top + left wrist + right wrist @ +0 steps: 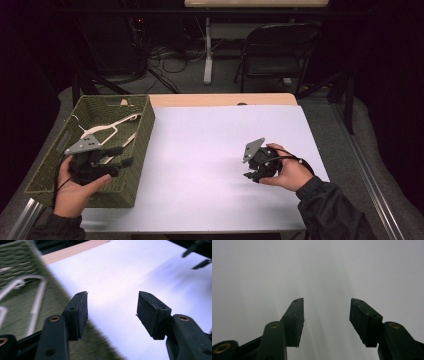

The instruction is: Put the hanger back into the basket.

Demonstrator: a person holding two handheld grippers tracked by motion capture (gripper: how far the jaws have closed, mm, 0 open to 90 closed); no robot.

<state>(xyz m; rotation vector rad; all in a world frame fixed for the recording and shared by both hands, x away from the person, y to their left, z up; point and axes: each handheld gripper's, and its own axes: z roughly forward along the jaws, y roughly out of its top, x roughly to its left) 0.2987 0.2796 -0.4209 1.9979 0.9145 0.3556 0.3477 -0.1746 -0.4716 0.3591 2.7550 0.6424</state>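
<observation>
A green woven basket (142,125) stands at the table's left end, and white plastic hangers (107,127) lie in it. A hand holds my left gripper (122,156) over the basket's right side, jaws open and empty, pointing toward the white sheet (215,145). The left gripper view has the open jaws (112,311) above the basket's edge (15,262), a hanger (37,297) to their left and the sheet (120,272) ahead. My right gripper (250,176) is low over the sheet at the right, open. In its own view the jaws (326,320) hold nothing above the bare sheet (312,270).
A strip of wooden tabletop (225,99) runs along the far edge beyond the sheet. Behind the table are a dark folding chair (277,50), a white desk leg (208,50) and cables on the floor. The other gripper's jaw tips (197,257) show at the top right of the left gripper view.
</observation>
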